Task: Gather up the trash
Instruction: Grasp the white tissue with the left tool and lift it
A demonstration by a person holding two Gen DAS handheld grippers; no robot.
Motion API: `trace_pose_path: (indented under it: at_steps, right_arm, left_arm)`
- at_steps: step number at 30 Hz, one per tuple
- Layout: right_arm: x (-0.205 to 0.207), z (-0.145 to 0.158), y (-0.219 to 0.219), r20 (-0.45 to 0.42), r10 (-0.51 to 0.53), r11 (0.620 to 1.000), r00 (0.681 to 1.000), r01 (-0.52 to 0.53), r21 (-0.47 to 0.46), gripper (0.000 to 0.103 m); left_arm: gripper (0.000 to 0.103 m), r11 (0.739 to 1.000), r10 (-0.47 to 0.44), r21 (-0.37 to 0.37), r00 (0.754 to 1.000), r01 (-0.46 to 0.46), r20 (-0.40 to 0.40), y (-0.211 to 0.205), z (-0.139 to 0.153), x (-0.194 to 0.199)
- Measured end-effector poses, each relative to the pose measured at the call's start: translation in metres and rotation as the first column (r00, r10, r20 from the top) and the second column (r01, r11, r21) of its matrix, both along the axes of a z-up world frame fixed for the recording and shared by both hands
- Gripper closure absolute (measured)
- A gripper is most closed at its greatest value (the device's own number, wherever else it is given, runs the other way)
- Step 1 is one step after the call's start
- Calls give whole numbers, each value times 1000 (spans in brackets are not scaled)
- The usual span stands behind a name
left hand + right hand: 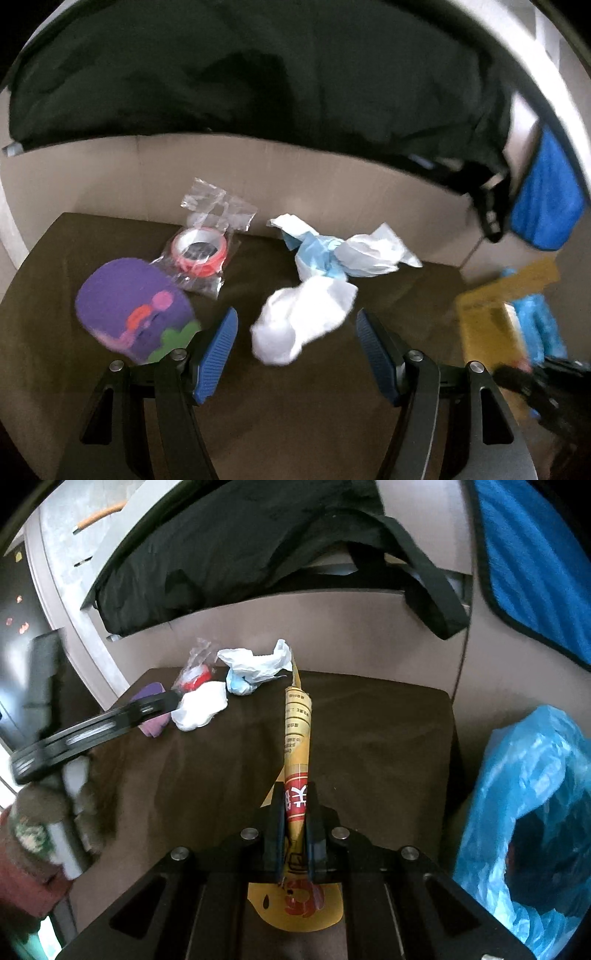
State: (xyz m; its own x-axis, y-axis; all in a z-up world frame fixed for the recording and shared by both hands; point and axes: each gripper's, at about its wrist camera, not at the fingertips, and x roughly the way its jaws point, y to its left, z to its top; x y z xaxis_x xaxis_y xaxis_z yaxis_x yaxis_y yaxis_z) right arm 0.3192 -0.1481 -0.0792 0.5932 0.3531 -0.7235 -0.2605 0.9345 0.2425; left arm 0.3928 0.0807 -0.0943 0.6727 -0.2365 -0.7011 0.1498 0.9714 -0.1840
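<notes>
Brown table [369, 738] with clutter at its far left end: purple pad [133, 314], tape roll in clear bag [201, 251], blue-white crumpled wrap [332, 251], white wad [303, 325]. Black cloth [258, 74] hangs over the surface behind; blue towel [535, 565] on the right. Blue bag [524, 812] sits open off the table's right edge, near the right gripper.

Left gripper [297, 325] jaws stand wide, nothing gripped; white wad lies between and just ahead of the pads, purple pad close on its left.

Right gripper [295, 812] clamped tight on yellow wrapper [297, 720]: flat, long, red label with white print, sticking out forward above the table, its tip near the crumpled wrap.
</notes>
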Motion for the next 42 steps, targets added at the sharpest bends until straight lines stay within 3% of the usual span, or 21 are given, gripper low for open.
trace_pose_path:
  at_steps: [5,8,13,19,24,27,29,30,36,42]
  right_arm:
    - [-8,-5,-6,9,-3,1000,1000,3,17,95]
    - [-14,-5,-11,13,-1,1000,1000,1,25,95]
    - [-24,0,-14,33,2,1000,999,-3,27,95]
    - [-39,16,-9,63,23,999,998,-25,33,95]
    - [-49,25,-4,69,32,999,997,-34,31,95]
    - [-54,29,-1,72,33,999,997,-34,17,95]
    - [-55,28,-1,65,32,999,997,-33,11,95]
    - [-55,28,-1,60,32,999,998,-33,13,95]
    - [-50,14,0,13,32,999,999,-33,28,95]
    - [-48,3,0,3,39,999,999,-39,7,95]
  left_arm:
    - [80,999,44,16,997,-43,-66,-8,-14,16]
    - [90,999,36,14,998,-36,-50,-8,-8,4]
    - [93,999,28,-38,1000,-28,-6,7,14,-43]
    - [93,998,34,-56,999,-33,13,25,27,-100]
    - [92,997,29,-69,1000,-28,9,35,25,-114]
    - [81,994,39,-106,999,-37,11,40,23,-111]
    - [52,993,22,-120,999,-18,33,39,23,-107]
    - [48,993,7,-121,999,-1,44,36,23,-104]
    - [47,997,-50,-46,996,54,73,13,22,-55]
    - [47,999,-36,3,999,36,-22,-2,-3,3]
